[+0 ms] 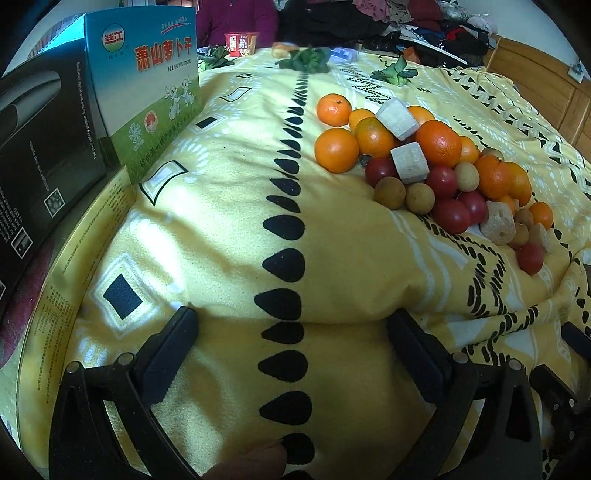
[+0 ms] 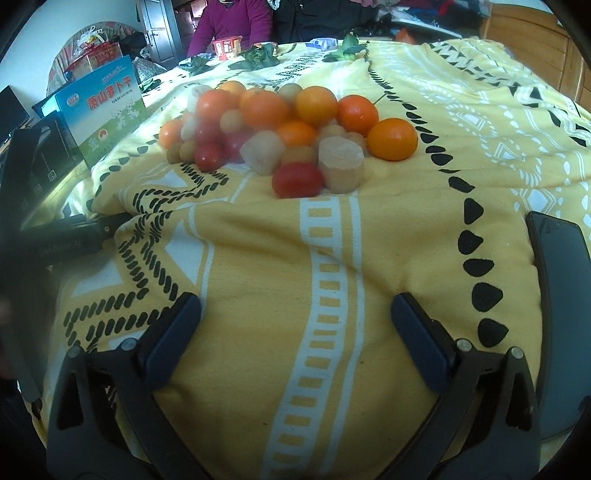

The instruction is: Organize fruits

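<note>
fingers (image 2: 168, 343) spread, empty | fruit pile (image 2: 280, 125): oranges, red tomatoes, tan longans

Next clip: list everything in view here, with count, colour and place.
oranges: about ten, orange, in the pile on the blanket
tomatoes: about six, red, in the pile
longans: several, tan, in the pile
cubes: several, beige, in the pile
blanket: one, yellow with black and white pattern, under everything
boxes: blue-green one and black one, left edge
cup: one, red, far end
greens: a few, green, far end
phone: one, black, right edge
person: purple sleeves, far end
left gripper: open, empty
right gripper: open, empty
</note>
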Action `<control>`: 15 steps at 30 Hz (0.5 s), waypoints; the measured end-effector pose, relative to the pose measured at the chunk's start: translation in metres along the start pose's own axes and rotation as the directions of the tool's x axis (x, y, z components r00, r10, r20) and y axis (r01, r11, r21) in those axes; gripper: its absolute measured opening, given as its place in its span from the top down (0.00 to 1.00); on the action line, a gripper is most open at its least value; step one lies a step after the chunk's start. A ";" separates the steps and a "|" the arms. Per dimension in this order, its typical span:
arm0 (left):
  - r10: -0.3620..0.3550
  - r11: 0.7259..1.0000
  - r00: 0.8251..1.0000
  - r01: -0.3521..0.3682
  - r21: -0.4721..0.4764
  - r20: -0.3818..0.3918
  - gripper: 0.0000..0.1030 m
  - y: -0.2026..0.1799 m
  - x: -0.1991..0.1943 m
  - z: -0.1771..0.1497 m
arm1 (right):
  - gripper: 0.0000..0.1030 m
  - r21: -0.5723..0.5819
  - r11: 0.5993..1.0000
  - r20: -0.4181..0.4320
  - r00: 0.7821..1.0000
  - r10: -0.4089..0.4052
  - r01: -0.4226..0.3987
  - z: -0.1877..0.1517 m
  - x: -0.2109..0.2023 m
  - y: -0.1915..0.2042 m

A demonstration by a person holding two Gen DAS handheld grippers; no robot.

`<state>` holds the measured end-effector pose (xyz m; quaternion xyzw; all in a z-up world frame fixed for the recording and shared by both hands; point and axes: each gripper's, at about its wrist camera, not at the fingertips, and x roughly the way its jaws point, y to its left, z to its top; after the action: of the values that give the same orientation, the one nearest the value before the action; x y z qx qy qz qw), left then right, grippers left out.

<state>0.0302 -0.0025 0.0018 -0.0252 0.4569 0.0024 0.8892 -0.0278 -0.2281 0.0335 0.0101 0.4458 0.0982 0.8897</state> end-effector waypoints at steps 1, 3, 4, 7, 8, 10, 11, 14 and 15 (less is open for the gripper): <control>0.000 1.000 1.000 0.000 0.000 0.001 0.00 0.000 0.000 0.000 | 0.00 -0.001 1.000 -0.001 1.000 0.000 0.000 0.000 0.000 0.000; 0.000 1.000 1.000 0.000 -0.001 0.001 0.00 0.000 0.000 0.000 | 0.00 -0.002 1.000 -0.004 1.000 -0.001 0.001 0.001 0.001 0.000; -0.001 1.000 1.000 0.001 -0.002 0.001 0.00 0.000 0.000 0.000 | 0.00 -0.005 1.000 -0.005 1.000 -0.005 0.005 0.001 0.002 0.001; 0.003 1.000 1.000 -0.003 0.000 0.001 0.00 -0.001 0.000 0.000 | 0.00 -0.006 1.000 -0.005 1.000 -0.007 0.006 0.001 0.002 0.001; 0.005 1.000 1.000 -0.005 0.001 0.001 0.00 -0.001 0.000 0.000 | 0.00 -0.007 1.000 -0.005 1.000 -0.007 0.007 0.001 0.002 0.002; 0.006 1.000 1.000 -0.006 0.001 0.001 0.00 -0.002 -0.001 0.000 | 0.00 -0.006 1.000 -0.005 1.000 -0.007 0.007 0.001 0.002 0.002; 0.006 1.000 1.000 -0.006 0.001 0.001 0.00 -0.002 -0.001 0.000 | 0.00 -0.006 1.000 -0.005 1.000 -0.007 0.007 0.002 0.002 0.001; 0.008 1.000 1.000 -0.008 0.002 0.001 0.00 -0.002 -0.001 0.000 | 0.00 -0.006 1.000 -0.005 1.000 -0.006 0.006 0.001 0.002 0.001; 0.008 1.000 1.000 -0.008 0.003 0.001 0.00 -0.002 -0.001 0.000 | 0.00 -0.006 1.000 -0.005 1.000 -0.006 0.006 0.001 0.002 0.001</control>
<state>0.0297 -0.0043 0.0025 -0.0222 0.4564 0.0055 0.8895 -0.0262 -0.2265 0.0331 0.0061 0.4480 0.0968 0.8888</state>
